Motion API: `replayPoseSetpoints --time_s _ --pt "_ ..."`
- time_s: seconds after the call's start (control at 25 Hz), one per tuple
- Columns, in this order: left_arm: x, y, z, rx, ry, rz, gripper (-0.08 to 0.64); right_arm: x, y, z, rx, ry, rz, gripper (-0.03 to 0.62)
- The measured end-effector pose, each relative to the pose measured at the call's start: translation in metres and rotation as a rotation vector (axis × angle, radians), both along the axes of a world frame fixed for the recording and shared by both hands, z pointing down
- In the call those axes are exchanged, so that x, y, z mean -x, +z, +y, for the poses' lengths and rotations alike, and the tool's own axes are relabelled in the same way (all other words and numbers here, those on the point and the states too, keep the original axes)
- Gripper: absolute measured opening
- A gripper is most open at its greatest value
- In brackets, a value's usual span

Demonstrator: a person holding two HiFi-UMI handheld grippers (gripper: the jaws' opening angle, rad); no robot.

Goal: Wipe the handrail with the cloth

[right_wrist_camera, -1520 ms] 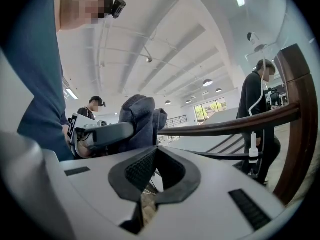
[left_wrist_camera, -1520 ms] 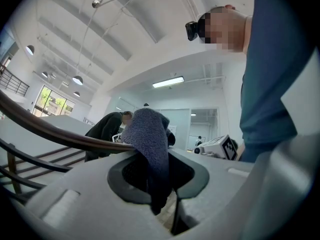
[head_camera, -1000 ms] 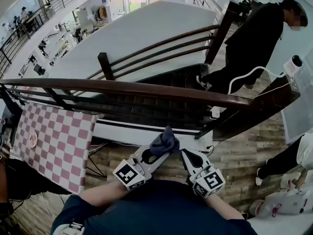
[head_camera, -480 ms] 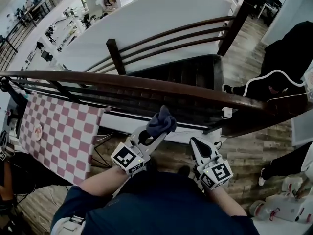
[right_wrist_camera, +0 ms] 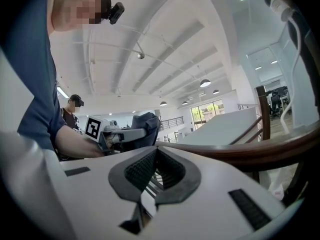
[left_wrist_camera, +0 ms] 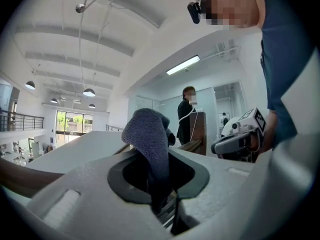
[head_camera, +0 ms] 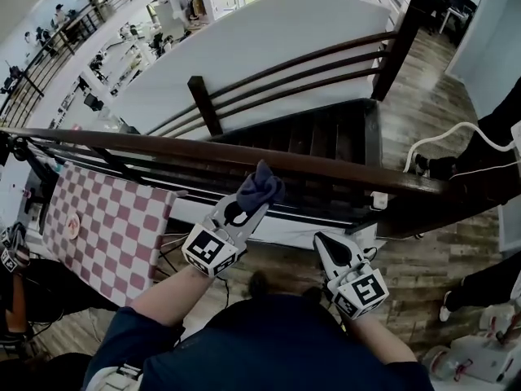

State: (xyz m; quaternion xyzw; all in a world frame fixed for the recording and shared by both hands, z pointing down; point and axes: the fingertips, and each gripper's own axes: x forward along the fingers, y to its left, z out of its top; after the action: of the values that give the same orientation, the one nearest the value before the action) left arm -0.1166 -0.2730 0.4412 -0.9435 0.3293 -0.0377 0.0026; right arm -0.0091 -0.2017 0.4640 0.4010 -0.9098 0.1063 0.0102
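Observation:
A dark brown wooden handrail [head_camera: 163, 147] runs across the head view from the left edge to the right. My left gripper [head_camera: 247, 204] is shut on a bunched dark blue cloth [head_camera: 259, 186], which is raised to the rail's near side at its middle. In the left gripper view the cloth [left_wrist_camera: 148, 136] stands up out of the closed jaws. My right gripper [head_camera: 328, 247] is shut and empty, lower and to the right, short of the rail. The right gripper view shows the handrail [right_wrist_camera: 240, 151] just beyond its jaws and the cloth [right_wrist_camera: 145, 126] at left.
A pink-and-white checked cloth [head_camera: 102, 235] hangs over the railing bars at left. Behind the rail a dark staircase [head_camera: 326, 141] drops away, with a second railing [head_camera: 285, 76] past it. A person's legs [head_camera: 472, 165] and a white cable [head_camera: 444, 141] are at right.
My left gripper has lifted the cloth from low by my body up to the handrail. The right gripper has stayed low. The head view has shifted, and the person at right has moved mostly out of frame.

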Motion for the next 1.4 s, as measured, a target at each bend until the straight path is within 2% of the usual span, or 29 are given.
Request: replayPoseSetpoints --time_s 0.12,0.32,0.64,0.8,1.04,1.4 --pt "0.0 0.009 -0.02 -0.013 -0.021 -0.076 0.064 -0.005 0.007 0.0 0.012 -0.005 -0.004 0.011" --pt "-0.004 0.03 -0.07 0.012 -0.069 -0.209 0.064 -0.024 0.009 -0.003 0.023 0.005 -0.013 0.011" --pt "-0.013 0.066 -0.118 0.043 -0.089 -0.432 0.064 -0.051 0.016 -0.001 0.043 0.054 -0.021 0.011" --pt "-0.036 0.081 -0.128 0.076 -0.064 -0.476 0.064 -0.069 0.018 0.0 0.044 0.084 -0.033 0.011" --pt "-0.075 0.085 -0.133 0.062 -0.06 -0.534 0.064 -0.107 0.023 0.005 0.049 0.135 -0.048 0.011" --pt "-0.149 0.088 -0.124 0.027 0.009 -0.62 0.064 -0.159 0.025 0.008 0.052 0.206 -0.083 0.011"
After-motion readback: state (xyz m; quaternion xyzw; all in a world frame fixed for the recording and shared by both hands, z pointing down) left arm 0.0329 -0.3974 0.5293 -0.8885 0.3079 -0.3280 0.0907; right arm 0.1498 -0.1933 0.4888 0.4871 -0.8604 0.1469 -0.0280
